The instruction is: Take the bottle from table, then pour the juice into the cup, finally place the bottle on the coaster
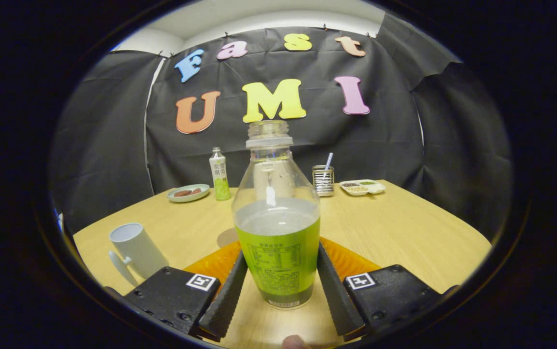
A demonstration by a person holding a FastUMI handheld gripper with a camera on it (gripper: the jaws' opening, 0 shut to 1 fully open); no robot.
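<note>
The hand-held gripper point(278, 291) at lower centre clamps the uncapped bottle point(277, 228), both fingers point(230, 291) pressing its green label. The orange coaster point(346, 259) lies just behind the bottle on the worktop point(404, 228). The white cup point(135, 249) sits at lower left.

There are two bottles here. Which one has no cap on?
The big bottle between the tool's fingers: its neck is open, and both fingers press its green label. The small bottle at the table's far side is capped.

The bottle point(277, 228) stands on the table point(404, 228) between the gripper point(278, 286) fingers, the coaster point(351, 259) just behind it, the cup point(135, 249) at ten o'clock.
</note>
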